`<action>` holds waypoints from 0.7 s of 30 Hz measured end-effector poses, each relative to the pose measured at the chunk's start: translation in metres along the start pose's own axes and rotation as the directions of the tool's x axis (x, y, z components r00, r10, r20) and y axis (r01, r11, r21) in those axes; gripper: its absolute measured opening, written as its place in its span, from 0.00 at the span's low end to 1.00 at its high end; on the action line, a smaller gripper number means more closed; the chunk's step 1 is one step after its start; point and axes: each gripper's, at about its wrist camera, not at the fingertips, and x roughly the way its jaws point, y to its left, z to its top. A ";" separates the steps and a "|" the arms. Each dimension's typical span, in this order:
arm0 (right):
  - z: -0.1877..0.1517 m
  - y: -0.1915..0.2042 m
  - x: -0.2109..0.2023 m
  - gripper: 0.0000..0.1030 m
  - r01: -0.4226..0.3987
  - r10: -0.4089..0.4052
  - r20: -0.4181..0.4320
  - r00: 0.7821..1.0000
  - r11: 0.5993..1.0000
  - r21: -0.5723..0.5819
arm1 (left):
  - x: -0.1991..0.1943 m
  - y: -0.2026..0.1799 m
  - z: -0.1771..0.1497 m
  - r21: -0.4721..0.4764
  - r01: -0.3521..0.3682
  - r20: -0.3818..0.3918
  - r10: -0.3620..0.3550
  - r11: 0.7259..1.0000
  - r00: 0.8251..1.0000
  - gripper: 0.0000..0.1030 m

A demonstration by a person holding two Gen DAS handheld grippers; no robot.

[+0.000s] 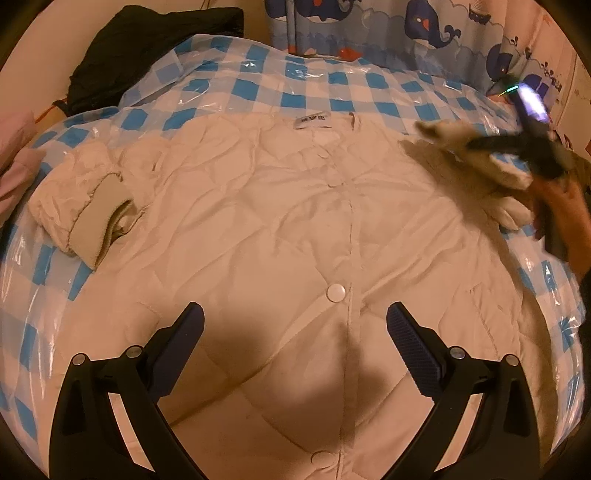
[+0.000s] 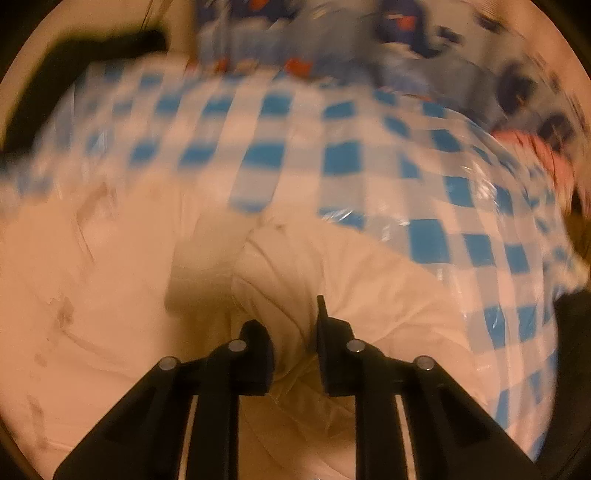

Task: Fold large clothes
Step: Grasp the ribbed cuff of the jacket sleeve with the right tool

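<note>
A cream quilted jacket (image 1: 295, 221) lies front up on a blue-and-white checked cover (image 1: 258, 92), snaps down the middle. Its left sleeve (image 1: 85, 206) is bent, cuff up. My left gripper (image 1: 295, 325) is open and empty, hovering above the jacket's lower front. In the left wrist view my right gripper (image 1: 491, 147) is blurred at the right, holding the jacket's right sleeve raised. In the right wrist view the right gripper (image 2: 295, 332) is shut on the cream sleeve (image 2: 303, 273), which bunches between the fingers.
A black garment (image 1: 147, 48) lies at the far left corner. A whale-print curtain (image 1: 406, 33) hangs behind the bed. Pink fabric (image 1: 14, 158) sits at the left edge. The checked cover has a clear plastic sheet (image 2: 461, 206) over it.
</note>
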 end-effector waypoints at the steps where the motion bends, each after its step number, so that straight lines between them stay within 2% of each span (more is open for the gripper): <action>1: 0.002 -0.022 -0.014 0.18 -0.026 0.024 0.037 0.999 0.998 0.064 | 0.000 -0.001 0.000 0.002 -0.001 0.000 0.001 1.000 1.000 0.93; 5: 0.000 -0.109 -0.057 0.18 -0.074 0.035 0.145 0.989 0.959 0.273 | 0.005 -0.003 0.001 0.010 -0.010 -0.004 0.010 1.000 1.000 0.93; 7: -0.012 -0.166 -0.074 0.18 -0.079 0.007 0.179 0.984 0.914 0.398 | 0.007 -0.004 0.000 0.013 -0.014 -0.007 0.014 1.000 1.000 0.93; 11: -0.051 -0.252 -0.076 0.18 -0.056 -0.035 0.145 0.989 0.813 0.580 | 0.014 -0.010 -0.002 0.029 -0.024 -0.016 0.025 0.999 1.000 0.93; 14: -0.099 -0.304 -0.079 0.29 -0.023 -0.073 0.105 0.992 0.708 0.706 | 0.019 -0.014 -0.005 0.047 -0.034 -0.022 0.035 0.998 0.999 0.93; 16: -0.119 -0.319 -0.092 0.49 -0.013 -0.114 0.120 0.986 0.669 0.743 | 0.021 -0.017 -0.007 0.058 -0.039 -0.026 0.040 0.998 0.999 0.93; 18: -0.130 -0.325 -0.112 0.57 -0.040 -0.149 0.184 0.972 0.661 0.749 | 0.022 -0.018 -0.008 0.062 -0.040 -0.026 0.041 0.997 0.999 0.93; 19: -0.131 -0.321 -0.126 0.61 -0.062 -0.165 0.234 0.958 0.677 0.734 | 0.022 -0.019 -0.008 0.065 -0.040 -0.024 0.041 0.997 0.999 0.93; 21: -0.127 -0.303 -0.146 0.62 -0.078 -0.173 0.300 0.938 0.739 0.669 | 0.021 -0.019 -0.008 0.064 -0.036 -0.018 0.037 0.997 0.999 0.93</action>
